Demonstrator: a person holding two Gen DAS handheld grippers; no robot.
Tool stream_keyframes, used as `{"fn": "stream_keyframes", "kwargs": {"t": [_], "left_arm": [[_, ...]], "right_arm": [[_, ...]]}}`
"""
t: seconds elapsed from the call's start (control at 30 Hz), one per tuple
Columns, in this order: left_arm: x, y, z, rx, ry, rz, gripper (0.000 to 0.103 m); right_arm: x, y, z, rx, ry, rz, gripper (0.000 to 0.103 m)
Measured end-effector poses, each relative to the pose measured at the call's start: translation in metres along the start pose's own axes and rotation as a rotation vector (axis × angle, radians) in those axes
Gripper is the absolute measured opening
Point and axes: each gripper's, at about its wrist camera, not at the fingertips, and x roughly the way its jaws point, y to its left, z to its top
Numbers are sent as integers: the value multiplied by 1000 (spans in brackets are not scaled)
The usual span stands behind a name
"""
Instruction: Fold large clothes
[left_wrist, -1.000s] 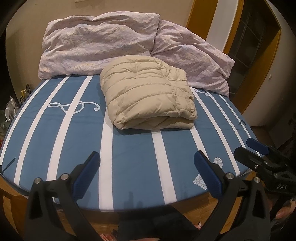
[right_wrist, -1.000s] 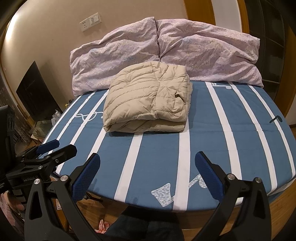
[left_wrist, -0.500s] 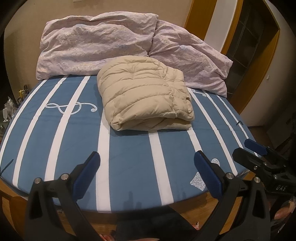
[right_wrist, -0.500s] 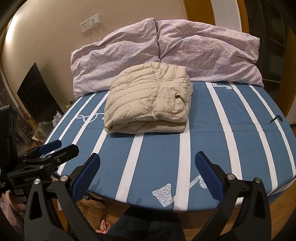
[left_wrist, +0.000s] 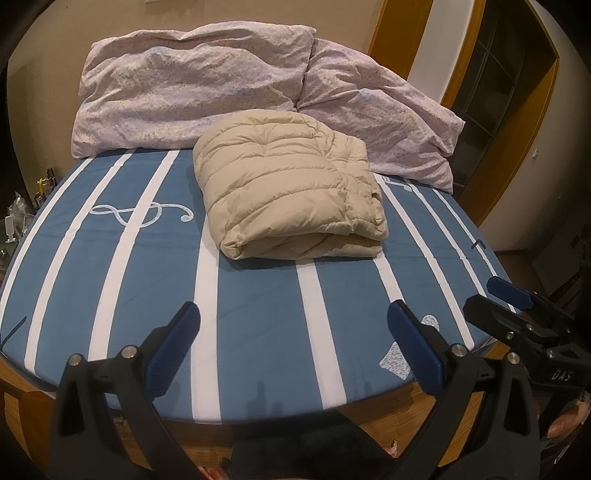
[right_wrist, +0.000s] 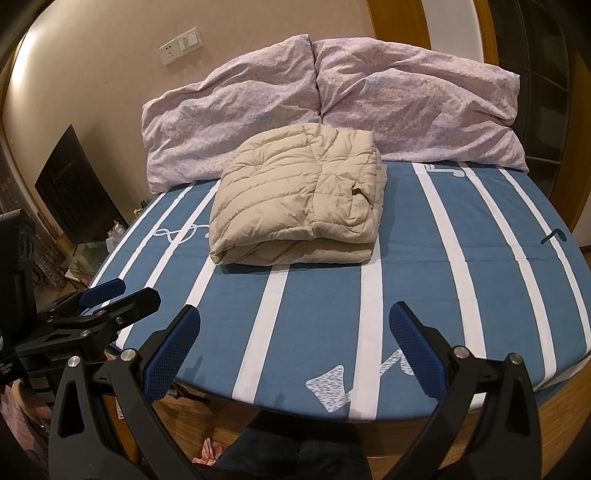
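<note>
A beige quilted down jacket (left_wrist: 291, 188) lies folded into a thick rectangular bundle on the blue-and-white striped bed (left_wrist: 258, 314), just in front of the pillows. It also shows in the right wrist view (right_wrist: 299, 199). My left gripper (left_wrist: 293, 332) is open and empty, held back over the near edge of the bed. My right gripper (right_wrist: 295, 332) is open and empty too, beside it at the near edge. Each gripper shows at the side of the other's view: the right one (left_wrist: 517, 306) and the left one (right_wrist: 110, 299). Neither touches the jacket.
Two pink crumpled pillows (left_wrist: 192, 85) (right_wrist: 417, 103) lean on the wall behind the jacket. The bed has a wooden frame (right_wrist: 561, 413). A dark screen (right_wrist: 74, 192) and clutter stand left of the bed. A wooden door frame (left_wrist: 517, 122) is at the right.
Both grippers have drifted slightly, so the bed and jacket shift a little in view. The jacket stays folded and still. Both grippers stay open.
</note>
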Motion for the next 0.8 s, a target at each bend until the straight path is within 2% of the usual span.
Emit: {"fn": "stream_keyframes", "kwargs": {"t": [0.8], "left_arm": [[3,0,-1,1,8,-8,101]], "right_arm": [[1,-1,0,5,3,3,102]]}}
